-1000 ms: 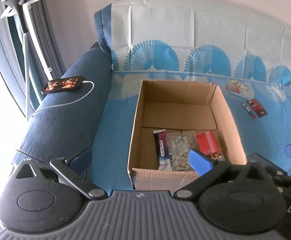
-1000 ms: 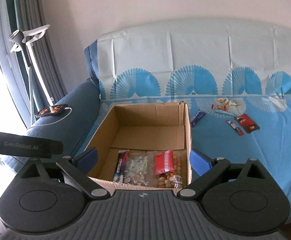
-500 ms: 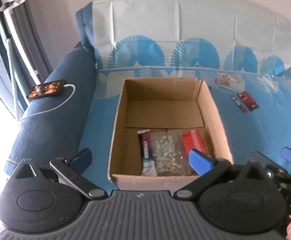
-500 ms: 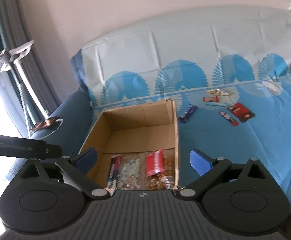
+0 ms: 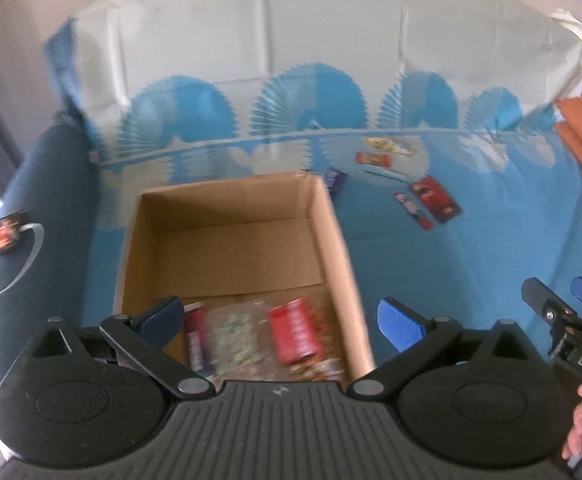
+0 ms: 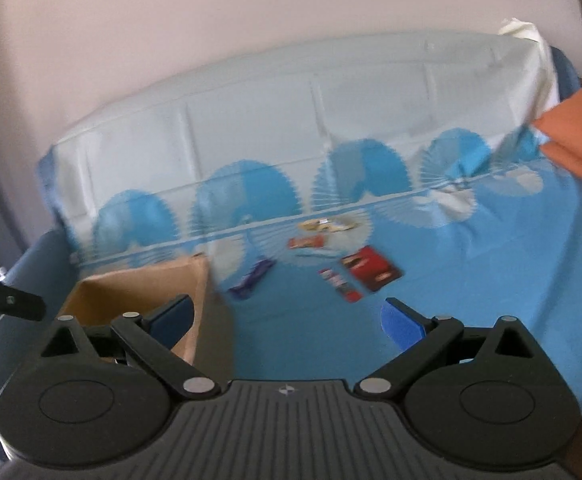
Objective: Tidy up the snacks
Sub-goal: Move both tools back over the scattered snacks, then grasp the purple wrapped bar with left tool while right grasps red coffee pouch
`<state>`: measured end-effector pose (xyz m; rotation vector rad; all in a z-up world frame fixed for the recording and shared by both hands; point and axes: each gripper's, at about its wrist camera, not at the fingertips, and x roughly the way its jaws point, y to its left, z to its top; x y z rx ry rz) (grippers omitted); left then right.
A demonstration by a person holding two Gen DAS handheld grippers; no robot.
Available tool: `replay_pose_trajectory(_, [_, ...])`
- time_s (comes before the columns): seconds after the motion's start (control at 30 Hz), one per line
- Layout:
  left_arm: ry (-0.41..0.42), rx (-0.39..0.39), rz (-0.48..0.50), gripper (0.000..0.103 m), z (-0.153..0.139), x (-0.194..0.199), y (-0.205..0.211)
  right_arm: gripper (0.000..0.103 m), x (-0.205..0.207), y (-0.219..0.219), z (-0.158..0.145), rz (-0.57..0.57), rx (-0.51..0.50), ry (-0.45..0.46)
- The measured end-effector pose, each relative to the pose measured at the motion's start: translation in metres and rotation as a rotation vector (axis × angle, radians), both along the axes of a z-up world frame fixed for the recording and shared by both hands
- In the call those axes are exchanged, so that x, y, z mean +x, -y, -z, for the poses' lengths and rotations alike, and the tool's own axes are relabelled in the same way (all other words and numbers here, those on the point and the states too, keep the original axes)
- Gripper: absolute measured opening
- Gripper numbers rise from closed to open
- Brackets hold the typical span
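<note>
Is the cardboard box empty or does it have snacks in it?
Not empty: the cardboard box holds a few packets, including a red packet, at its near end.

Matt brown corrugated cardboard for the box point(image 5: 227, 240), its inner walls dull and plain. Creased, faintly sheeny printed sheet point(image 6: 451, 280) over the sofa, glossy foil-like snack wrappers point(image 6: 371, 268) on it. Matt ribbed black plastic on the left gripper point(image 5: 279, 320), smooth blue fingers point(image 5: 401, 322).

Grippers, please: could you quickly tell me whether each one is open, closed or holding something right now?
Left gripper: open, holding nothing, above the cardboard box.
Right gripper: open, holding nothing.
</note>
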<state>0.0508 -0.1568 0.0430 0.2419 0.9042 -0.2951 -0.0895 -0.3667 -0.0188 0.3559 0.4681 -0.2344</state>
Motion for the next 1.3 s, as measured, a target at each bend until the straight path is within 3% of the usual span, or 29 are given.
replay_pose_trajectory(0.2, [-0.031, 0.061, 0.071, 0.103, 0.019, 0.069, 0.074, 0.102, 0.044, 0.063, 0.021, 0.042, -0.045, -0.027])
replay_pose_trajectory(0.33, [-0.054, 0.102, 0.101, 0.103, 0.046, 0.132, 0.126, 0.103, 0.099, 0.103, 0.052, 0.066, -0.077, -0.088])
replay_pose_trajectory(0.63, [-0.160, 0.194, 0.044, 0.103, 0.148, 0.283, 0.220, 0.103, 0.242, 0.180, 0.155, -0.002, -0.057, -0.270])
replay_pose_trajectory(0.83, [-0.252, 0.293, 0.035, 0.103, 0.221, 0.336, 0.237, 0.103, 0.300, 0.190, 0.206, -0.069, -0.035, -0.335])
replay_pose_trajectory(1.0, [-0.336, 0.348, -0.004, 0.103, 0.268, 0.366, 0.235, 0.103, 0.330, 0.181, 0.234, -0.152, -0.123, -0.399])
replay_pose_trajectory(1.07, [-0.366, 0.290, -0.031, 0.103, 0.271, 0.374, 0.226, 0.103, 0.330, 0.179, 0.238, -0.174, -0.166, -0.342])
replay_pose_trajectory(1.17, [-0.405, 0.231, -0.077, 0.103, 0.274, 0.381, 0.216, 0.103, 0.333, 0.183, 0.241, -0.158, -0.149, -0.312])
replay_pose_trajectory(1.3, [-0.395, 0.218, -0.077, 0.103, 0.275, 0.381, 0.209, 0.103, 0.333, 0.183, 0.243, -0.142, -0.158, -0.288])
